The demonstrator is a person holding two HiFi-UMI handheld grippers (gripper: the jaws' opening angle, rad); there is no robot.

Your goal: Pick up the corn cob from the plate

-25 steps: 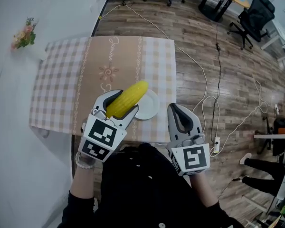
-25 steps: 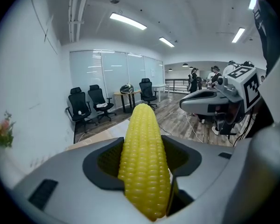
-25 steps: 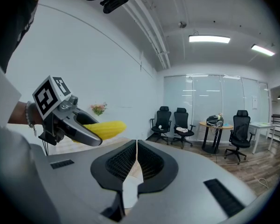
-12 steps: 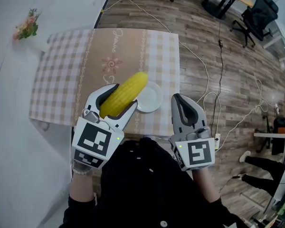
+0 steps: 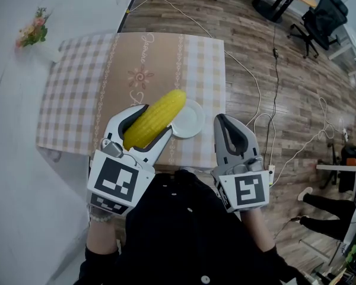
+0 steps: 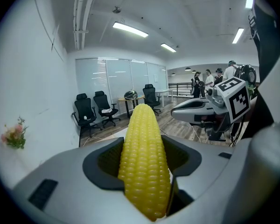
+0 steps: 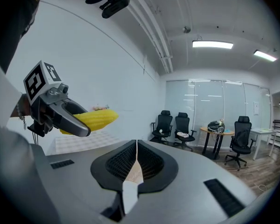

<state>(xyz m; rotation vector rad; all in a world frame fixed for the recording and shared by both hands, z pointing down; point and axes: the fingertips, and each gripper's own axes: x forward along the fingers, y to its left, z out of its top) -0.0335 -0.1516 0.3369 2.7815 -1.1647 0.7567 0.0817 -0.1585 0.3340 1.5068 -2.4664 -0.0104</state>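
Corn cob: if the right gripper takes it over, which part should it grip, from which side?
The free tip half of the corn cob, projecting past the left gripper, which clamps its base. The right gripper, now shut, could come from the right.

**Corn cob held off its plate**

We see the corn cob [image 5: 166, 105] clamped between the jaws of the left gripper [image 5: 153, 122]; it is bright yellow with even rows of kernels [image 6: 144, 162], its rounded tip pointing forward and up; the small white round plate [image 5: 191, 122] lies on the table just beyond that tip.
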